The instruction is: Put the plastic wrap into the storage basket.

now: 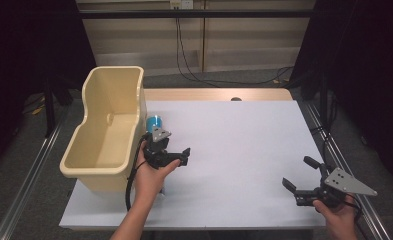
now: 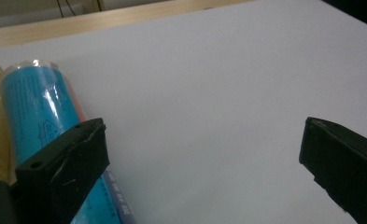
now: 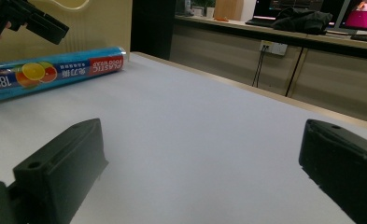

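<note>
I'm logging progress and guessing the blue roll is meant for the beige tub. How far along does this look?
Nothing looks done yet: the blue roll of food wrap lies on the white tabletop beside the beige tub, whose visible inside is bare. In hand: the left gripper hangs open over the roll, one jaw next to it, not closed on it. The right gripper is open and apart, near the table's right edge. Left, if that's the job: gripping, lifting and placing.

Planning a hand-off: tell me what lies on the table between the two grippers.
Nothing: in the high view, bare white table runs from the left gripper to the right gripper.
</note>
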Demonstrator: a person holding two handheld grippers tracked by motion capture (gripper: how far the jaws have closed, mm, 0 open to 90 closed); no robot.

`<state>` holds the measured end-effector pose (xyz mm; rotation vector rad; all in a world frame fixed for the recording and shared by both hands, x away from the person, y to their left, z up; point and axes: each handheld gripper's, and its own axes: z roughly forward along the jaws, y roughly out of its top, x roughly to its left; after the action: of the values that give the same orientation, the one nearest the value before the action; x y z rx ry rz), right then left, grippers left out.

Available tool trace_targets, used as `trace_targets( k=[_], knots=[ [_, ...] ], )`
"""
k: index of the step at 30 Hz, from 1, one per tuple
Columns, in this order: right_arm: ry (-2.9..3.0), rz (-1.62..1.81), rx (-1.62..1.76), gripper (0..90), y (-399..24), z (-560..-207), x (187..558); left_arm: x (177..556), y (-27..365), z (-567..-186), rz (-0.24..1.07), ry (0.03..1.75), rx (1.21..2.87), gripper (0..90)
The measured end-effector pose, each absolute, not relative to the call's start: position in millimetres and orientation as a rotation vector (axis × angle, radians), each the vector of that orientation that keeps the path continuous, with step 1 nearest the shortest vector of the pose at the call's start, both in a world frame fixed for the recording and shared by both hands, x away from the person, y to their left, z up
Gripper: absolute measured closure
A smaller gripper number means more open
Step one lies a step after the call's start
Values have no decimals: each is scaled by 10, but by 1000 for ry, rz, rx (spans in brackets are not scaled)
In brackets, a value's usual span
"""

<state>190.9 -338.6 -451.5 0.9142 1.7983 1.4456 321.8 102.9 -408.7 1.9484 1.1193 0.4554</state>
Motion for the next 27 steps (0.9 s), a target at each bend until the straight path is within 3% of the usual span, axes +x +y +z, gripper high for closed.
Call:
trace_targets(
  k=[27],
  knots=[
    [1812,1453,917,0,-3382,-4525,1909,3570,990,-4147,419,1349,2132,4]
  ],
)
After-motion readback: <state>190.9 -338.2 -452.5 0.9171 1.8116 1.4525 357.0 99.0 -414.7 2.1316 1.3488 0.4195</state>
